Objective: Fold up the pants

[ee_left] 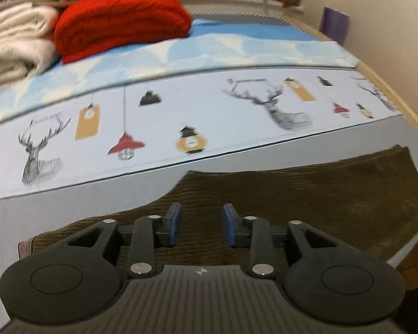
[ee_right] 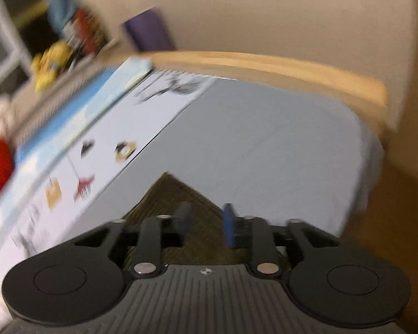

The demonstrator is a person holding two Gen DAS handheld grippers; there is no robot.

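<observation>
Dark olive-brown corduroy pants (ee_left: pixel 306 194) lie flat on the grey bed sheet (ee_left: pixel 69 203), stretching from near left to right. My left gripper (ee_left: pixel 202 215) hovers over the pants with its blue pads apart, open and empty. In the right wrist view, which is blurred, a pointed corner of the pants (ee_right: pixel 170 194) lies on the grey sheet (ee_right: pixel 264 153). My right gripper (ee_right: pixel 206 214) is open over that corner, holding nothing.
A printed cloth with deer and lamps (ee_left: pixel 181 111) and a blue patterned cloth (ee_left: pixel 209 47) lie beyond the pants. Folded red (ee_left: pixel 119 19) and cream (ee_left: pixel 11 44) blankets are stacked at far left. A wooden bed frame (ee_right: pixel 264 64) and wall are to the right.
</observation>
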